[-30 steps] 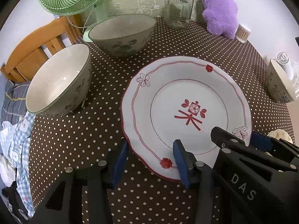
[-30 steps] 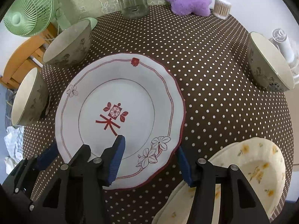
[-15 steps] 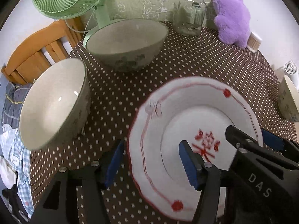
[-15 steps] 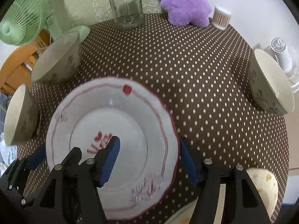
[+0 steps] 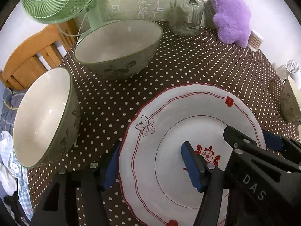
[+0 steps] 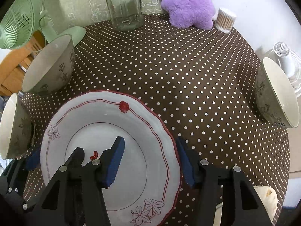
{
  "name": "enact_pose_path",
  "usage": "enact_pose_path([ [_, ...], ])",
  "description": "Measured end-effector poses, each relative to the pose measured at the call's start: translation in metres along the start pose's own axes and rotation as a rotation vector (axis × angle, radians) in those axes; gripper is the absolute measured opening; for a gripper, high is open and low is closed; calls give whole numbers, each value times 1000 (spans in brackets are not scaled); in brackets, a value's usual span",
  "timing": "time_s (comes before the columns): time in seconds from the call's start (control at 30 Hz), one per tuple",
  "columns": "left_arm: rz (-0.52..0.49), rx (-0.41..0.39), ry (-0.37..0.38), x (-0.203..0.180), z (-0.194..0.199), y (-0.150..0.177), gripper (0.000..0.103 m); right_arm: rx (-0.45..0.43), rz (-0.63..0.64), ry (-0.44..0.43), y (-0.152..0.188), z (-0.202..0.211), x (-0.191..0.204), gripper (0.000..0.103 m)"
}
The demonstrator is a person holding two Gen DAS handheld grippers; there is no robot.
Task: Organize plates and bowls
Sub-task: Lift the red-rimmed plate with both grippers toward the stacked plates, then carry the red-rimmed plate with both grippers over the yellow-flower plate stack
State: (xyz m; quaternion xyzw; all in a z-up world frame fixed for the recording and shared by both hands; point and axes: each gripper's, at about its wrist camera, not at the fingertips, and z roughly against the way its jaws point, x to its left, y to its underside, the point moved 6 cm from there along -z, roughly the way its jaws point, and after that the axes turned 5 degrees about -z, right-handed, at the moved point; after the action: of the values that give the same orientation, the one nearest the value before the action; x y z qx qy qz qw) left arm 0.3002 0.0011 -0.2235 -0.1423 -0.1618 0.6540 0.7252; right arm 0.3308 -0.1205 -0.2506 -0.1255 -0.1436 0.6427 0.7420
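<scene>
Landmark: white plate with red floral trim, lying on the brown polka-dot tablecloth.
Left gripper: jaws straddle the plate's left rim, one blue pad outside the edge, the other over the plate's well; jaws opening, pads appear clear of the china, though contact under the rim cannot be confirmed.
Right gripper: jaws straddle the plate's right rim, one pad over the well, one outside the edge; jaws closing, gaps still visible at both pads.
Near bowl: green-rimmed, left of the plate, apart from it.
Far bowl: beyond the plate to the left, in front of the green fan.
Third bowl: well to the plate's right, at the table edge.
Yellow-flowered plate: right of the red-trimmed plate, only its edge shows.
Glass jar: far side of the table, beyond the plate.
</scene>
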Motion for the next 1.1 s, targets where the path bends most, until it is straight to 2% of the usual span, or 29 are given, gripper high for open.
enact_pose_path([
  [0.3,-25,-17,2,3,27,10,65,-14,-6,13,8,22,6,60],
  [0.63,-76,-63,47,2,72,30,65,-64,-62,44,37,75,1,60],
  [1.1,-189,-87,122,-41,121,77,65,-111,-166,114,100,136,-42,60],
])
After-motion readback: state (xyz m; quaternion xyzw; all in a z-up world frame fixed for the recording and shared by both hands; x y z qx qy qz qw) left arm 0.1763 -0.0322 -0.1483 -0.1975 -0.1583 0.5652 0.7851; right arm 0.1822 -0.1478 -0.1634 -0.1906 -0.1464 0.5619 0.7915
